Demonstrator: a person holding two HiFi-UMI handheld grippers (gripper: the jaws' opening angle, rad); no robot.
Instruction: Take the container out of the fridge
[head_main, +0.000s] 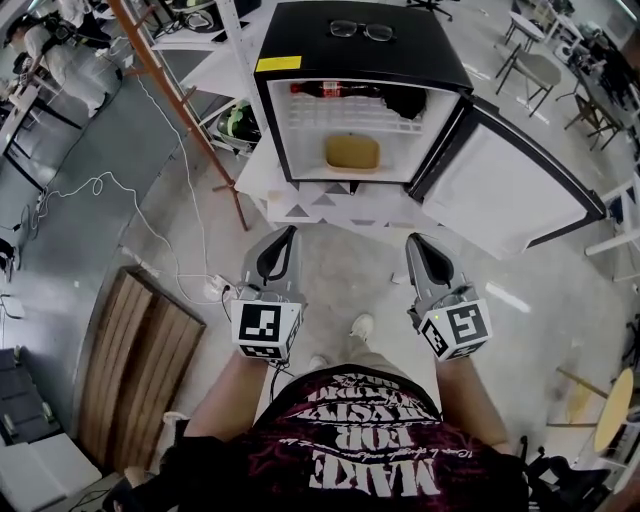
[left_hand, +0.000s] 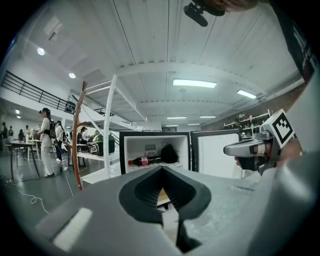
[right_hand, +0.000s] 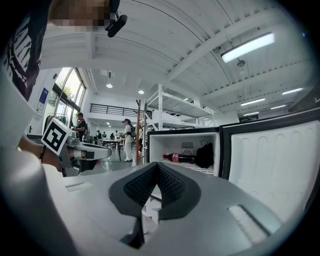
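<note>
The small black fridge stands open ahead of me, its door swung out to the right. A tan container sits on the lower level inside. On the wire shelf above lie a cola bottle and a black object. My left gripper and right gripper hover side by side short of the fridge, both shut and empty. In the left gripper view a sliver of the container shows behind the closed jaws of that gripper. The right gripper view shows its jaws closed below the bottle.
Glasses lie on the fridge top. A slanted orange pole and white shelving stand left of the fridge. Cables and a power strip trail on the floor beside wooden planks. People stand far off at the left.
</note>
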